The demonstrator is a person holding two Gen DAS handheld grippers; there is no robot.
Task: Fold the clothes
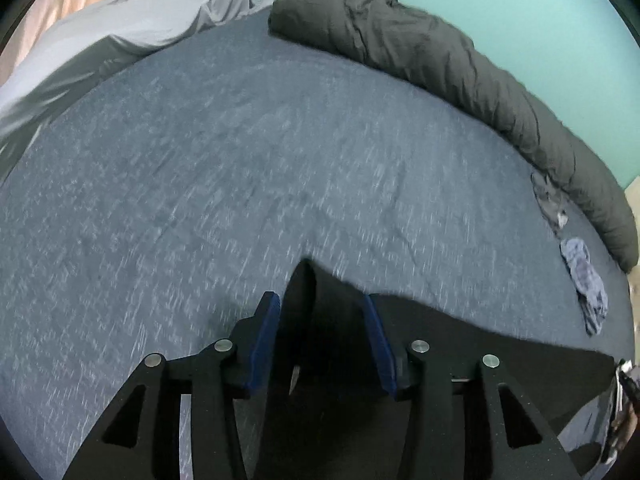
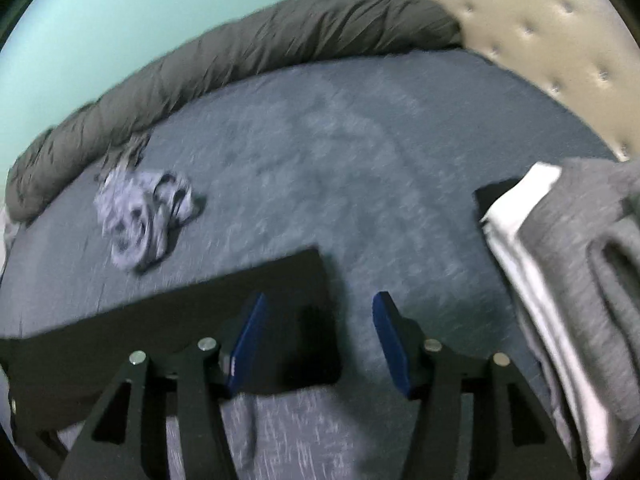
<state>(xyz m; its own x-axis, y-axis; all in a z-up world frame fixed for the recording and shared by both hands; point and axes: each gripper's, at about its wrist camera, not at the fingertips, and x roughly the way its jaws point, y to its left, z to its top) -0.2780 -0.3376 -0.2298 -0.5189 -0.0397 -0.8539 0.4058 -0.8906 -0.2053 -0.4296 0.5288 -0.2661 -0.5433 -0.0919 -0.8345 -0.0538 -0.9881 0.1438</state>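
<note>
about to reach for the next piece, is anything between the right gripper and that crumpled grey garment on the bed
Nothing visible blocks it. Only bare blue bedsheet and a corner of the black garment lie between the open right gripper and the crumpled grey garment. The folded stack sits off to the other side.

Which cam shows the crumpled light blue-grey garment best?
Right wrist. The crumpled garment lies well inside the frame on the bed sheet, its folds readable despite blur. In the left wrist view the same garment is squeezed against the right edge, small and distorted.
</note>
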